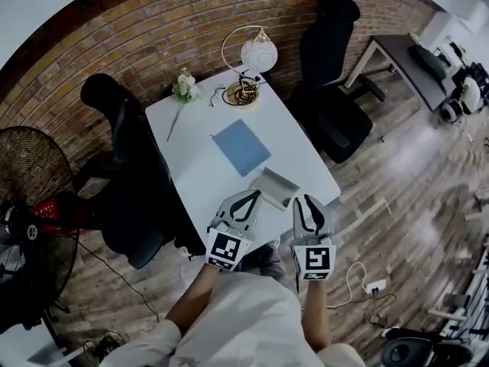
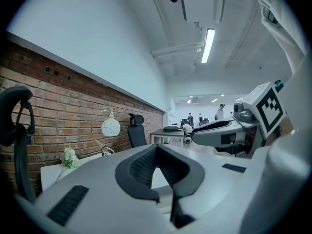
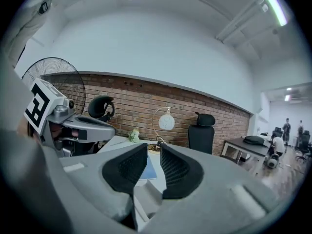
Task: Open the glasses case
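Note:
The glasses case [image 1: 275, 187] is a pale grey box lying closed near the front edge of the white table [image 1: 191, 128]. Both grippers hover side by side just in front of it, apart from it. My left gripper [image 1: 250, 196] is at the case's left front corner, its pads meeting at the tips with nothing between them [image 2: 156, 149]. My right gripper [image 1: 304, 199] is at the case's right end, jaws nearly together and empty [image 3: 154, 147]. In the right gripper view the case [image 3: 146, 197] shows low down beyond the jaws.
A blue notebook [image 1: 241, 147] lies mid-table behind the case. A globe lamp [image 1: 258, 53] and a small flower bunch [image 1: 184, 87] stand at the far end by the brick wall. Black office chairs [image 1: 126, 167] [image 1: 332, 90] flank the table; a fan [image 1: 30, 197] stands left.

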Action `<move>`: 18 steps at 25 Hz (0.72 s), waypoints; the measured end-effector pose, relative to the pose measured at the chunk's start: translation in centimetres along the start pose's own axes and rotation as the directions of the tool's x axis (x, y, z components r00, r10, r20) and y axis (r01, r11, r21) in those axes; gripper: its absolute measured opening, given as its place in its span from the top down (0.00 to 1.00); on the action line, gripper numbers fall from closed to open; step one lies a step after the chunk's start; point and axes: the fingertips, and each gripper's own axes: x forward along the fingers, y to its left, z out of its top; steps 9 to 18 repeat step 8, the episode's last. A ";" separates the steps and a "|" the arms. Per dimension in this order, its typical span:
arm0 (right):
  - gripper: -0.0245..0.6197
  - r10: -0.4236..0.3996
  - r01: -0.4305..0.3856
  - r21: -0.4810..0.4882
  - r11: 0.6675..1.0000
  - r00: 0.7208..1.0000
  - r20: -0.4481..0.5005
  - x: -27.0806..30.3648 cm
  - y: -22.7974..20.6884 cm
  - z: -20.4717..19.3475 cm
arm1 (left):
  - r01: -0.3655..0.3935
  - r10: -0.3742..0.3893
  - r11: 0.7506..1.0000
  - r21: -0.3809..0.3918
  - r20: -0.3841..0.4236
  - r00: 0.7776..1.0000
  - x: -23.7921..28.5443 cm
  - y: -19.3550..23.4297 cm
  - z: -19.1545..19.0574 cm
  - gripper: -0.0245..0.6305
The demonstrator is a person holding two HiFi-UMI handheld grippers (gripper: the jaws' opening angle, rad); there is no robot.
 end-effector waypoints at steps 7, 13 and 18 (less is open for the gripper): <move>0.83 -0.016 0.016 -0.001 1.000 0.999 0.052 -0.4 0.0 2.0 | -0.001 0.000 1.000 0.013 0.021 1.000 -0.2 -0.2 0.6 0.96; 0.83 -0.015 0.015 0.006 1.000 0.998 0.058 -0.4 0.1 2.2 | -0.002 0.002 1.000 0.014 0.021 1.000 -0.2 -0.2 0.6 0.96; 0.83 -0.015 0.015 0.006 1.000 0.998 0.058 -0.4 0.1 2.2 | -0.002 0.002 1.000 0.014 0.021 1.000 -0.2 -0.2 0.6 0.96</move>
